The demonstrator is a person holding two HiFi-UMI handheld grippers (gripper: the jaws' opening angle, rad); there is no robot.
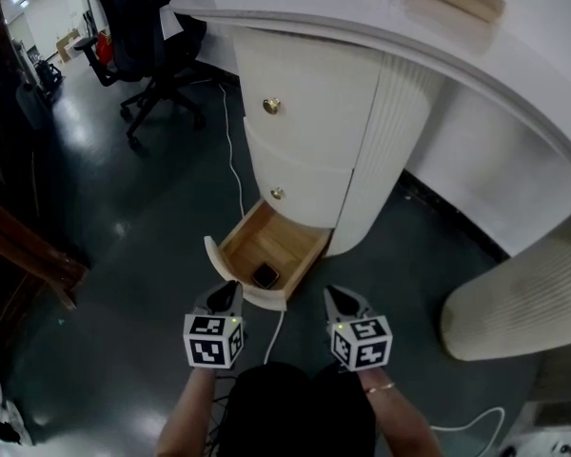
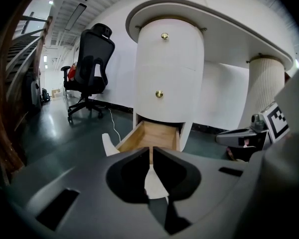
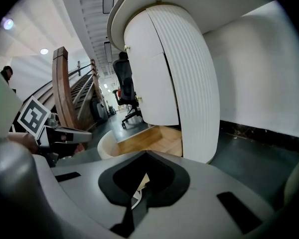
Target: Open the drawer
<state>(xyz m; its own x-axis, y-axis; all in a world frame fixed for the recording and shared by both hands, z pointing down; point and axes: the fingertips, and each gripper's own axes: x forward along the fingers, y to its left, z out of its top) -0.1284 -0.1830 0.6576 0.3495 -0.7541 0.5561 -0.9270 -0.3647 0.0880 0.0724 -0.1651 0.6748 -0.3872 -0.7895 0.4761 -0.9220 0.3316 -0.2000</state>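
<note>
Drawer (image 1: 285,236): the bottom one, pulled well out of the cabinet (image 1: 309,112), just ahead of us.
Left gripper (image 1: 226,296): jaws almost pressed together, empty.
Right gripper (image 1: 344,303): jaws together, empty.
Next: we judge it open, so we back off straight, clear of its front.

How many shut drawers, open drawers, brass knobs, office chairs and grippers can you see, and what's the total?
Shut drawers: 2, the top drawer and the middle drawer
Open drawers: 1, the bottom drawer
Brass knobs: 2, the upper knob and the lower knob
Office chairs: 1, the black chair
Grippers: 2, the left gripper and the right gripper
Total: 8
</note>
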